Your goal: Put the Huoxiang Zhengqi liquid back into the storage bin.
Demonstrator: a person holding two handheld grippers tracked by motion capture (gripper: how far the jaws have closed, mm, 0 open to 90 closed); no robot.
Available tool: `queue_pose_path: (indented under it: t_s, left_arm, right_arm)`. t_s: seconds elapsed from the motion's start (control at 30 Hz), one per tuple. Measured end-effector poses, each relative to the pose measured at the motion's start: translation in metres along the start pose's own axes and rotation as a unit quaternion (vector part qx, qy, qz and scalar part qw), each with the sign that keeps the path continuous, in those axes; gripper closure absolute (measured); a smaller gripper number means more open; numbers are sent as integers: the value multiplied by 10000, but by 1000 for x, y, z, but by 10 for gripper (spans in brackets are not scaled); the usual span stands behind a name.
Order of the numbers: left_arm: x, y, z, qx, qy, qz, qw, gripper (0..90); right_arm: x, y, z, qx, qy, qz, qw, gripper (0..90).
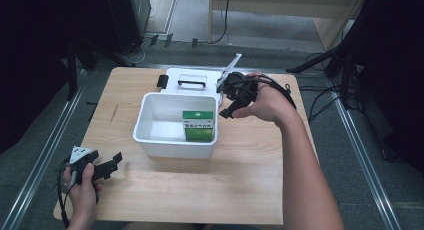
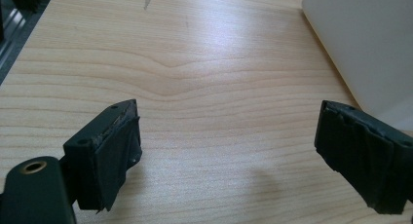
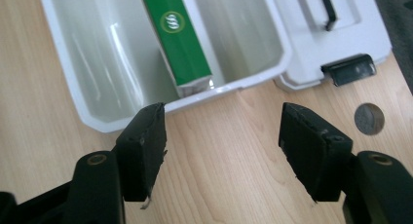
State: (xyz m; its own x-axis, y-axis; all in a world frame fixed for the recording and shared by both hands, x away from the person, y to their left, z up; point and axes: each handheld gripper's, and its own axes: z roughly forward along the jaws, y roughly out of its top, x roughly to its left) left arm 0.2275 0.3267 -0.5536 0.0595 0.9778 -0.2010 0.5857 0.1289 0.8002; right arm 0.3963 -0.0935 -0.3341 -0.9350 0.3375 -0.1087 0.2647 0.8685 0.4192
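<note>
Jaws on right gripper (image 3: 221,141) are apart w/ nothing in them. Green box (image 1: 199,125) stands in the white bin (image 1: 150,140), by its right wall. Left gripper (image 2: 229,160) is apart too, empty. Bumping the bin could tip the box.

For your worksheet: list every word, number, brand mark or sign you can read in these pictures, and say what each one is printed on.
Nothing here reads clearly.
Green box in the white bin: a round gold-ringed emblem with white marks on its top face, too blurred to read.
Same green box, high view: a pale label band on its side, print too small to read.
White lid, wooden table and round metal disc: no lettering seen.
</note>
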Motion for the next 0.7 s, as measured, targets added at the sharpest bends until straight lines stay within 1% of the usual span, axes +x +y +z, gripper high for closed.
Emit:
queue_pose_path:
  t_s: [0.1,0.2,0.27,0.33,0.37,0.43,0.5,0.53,0.57,0.6,0.67,0.7]
  left_arm:
    - [0,0,0,-1,5,4,10000,105]
    - [0,0,0,-1,5,4,10000,105]
    - [0,0,0,-5,7,0,10000,104]
    - [0,0,0,-5,9,2,10000,105]
    - [0,0,0,-11,8,1,10000,105]
    - [0,0,0,-18,11,2,10000,104]
    - [0,0,0,-21,14,2,10000,105]
    - [0,0,0,-20,15,5,10000,104]
    - [-1,0,0,-18,18,-3,10000,105]
    - [0,0,0,-6,14,4,10000,104]
    - [-1,0,0,-4,13,7,10000,105]
    - [-1,0,0,-2,13,9,10000,105]
  right_arm:
    - [-6,-12,-2,-225,-95,259,9994,332]
    - [-10,-26,-4,-400,-182,501,9978,316]
    - [-11,-34,-4,-611,-176,699,9955,310]
    - [-13,-43,-5,-804,-179,890,9926,305]
    - [-13,-48,-4,-869,-190,986,9911,302]
    - [-13,-56,-3,-974,-245,1088,9890,296]
    - [-13,-64,-3,-1097,-273,1208,9862,288]
    - [-12,-69,-2,-1191,-287,1286,9841,276]
    - [-12,-72,-2,-1255,-309,1313,9829,267]
    - [-12,-75,-2,-1330,-357,1376,9809,258]
    - [-13,-83,-2,-1516,-433,1514,9758,248]
    - [-13,-87,-2,-1617,-469,1615,9724,246]
